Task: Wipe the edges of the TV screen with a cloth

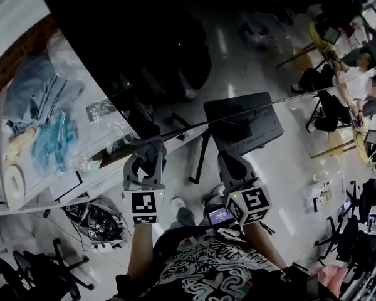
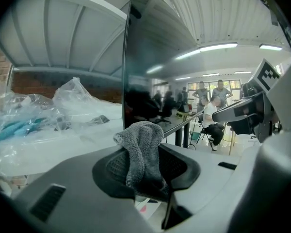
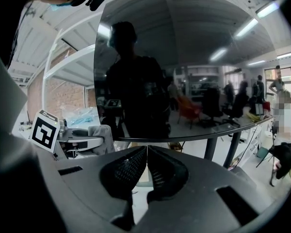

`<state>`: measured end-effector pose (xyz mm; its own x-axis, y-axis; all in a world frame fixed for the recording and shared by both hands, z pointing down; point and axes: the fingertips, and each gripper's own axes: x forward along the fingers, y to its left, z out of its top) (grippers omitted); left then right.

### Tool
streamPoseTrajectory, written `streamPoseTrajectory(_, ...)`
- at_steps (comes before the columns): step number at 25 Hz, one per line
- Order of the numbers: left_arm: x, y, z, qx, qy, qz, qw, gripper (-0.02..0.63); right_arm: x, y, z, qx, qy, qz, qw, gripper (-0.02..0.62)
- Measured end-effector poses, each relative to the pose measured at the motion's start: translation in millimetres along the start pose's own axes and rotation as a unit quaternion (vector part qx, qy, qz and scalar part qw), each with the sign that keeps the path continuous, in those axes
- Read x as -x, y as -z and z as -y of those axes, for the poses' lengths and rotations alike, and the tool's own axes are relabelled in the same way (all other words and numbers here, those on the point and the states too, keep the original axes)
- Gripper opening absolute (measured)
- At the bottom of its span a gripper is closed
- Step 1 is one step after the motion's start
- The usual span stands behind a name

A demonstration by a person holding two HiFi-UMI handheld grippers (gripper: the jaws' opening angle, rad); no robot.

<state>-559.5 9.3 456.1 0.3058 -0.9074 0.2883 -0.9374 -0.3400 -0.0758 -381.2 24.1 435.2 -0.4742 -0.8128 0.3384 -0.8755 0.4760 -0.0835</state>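
This is a large shared workroom, part lab and part open office. Seated people (image 1: 357, 74) work at long wooden tables (image 1: 301, 54) with small screens on them, and long white ceiling strip lights (image 2: 218, 47) run under a ribbed white roof. A red brick wall (image 1: 15, 61) backs a white metal storage rack (image 2: 72, 6) piled with crumpled clear plastic bags (image 2: 72, 93), while black wheeled office chairs (image 1: 31, 274) and a tangle of dark cables (image 1: 103, 224) stand on the glossy pale grey floor (image 1: 250, 61).
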Motion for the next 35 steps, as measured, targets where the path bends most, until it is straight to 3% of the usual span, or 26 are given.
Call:
streamPoseTrajectory(7, -8.4, -6.7, 4.1, 0.006, 0.004, 0.026, 0.9996, 0.140, 0.1, 4.4, 7.2, -0.011, 0.007, 0.001, 1.000, 0.029)
streamPoseTrajectory(11, -8.1, -4.9, 6.0, 0.003, 0.009, 0.010, 0.9999, 0.140, 1.9, 10.3, 13.5, -0.015, 0.011, 0.000, 1.000, 0.029)
streamPoseTrajectory(35, -30.2, -11.4, 33.0, 0.013, 0.033, 0.011, 0.9993, 0.140, 18.0, -5.2, 48.1, -0.020, 0.048, 0.033, 0.998, 0.030)
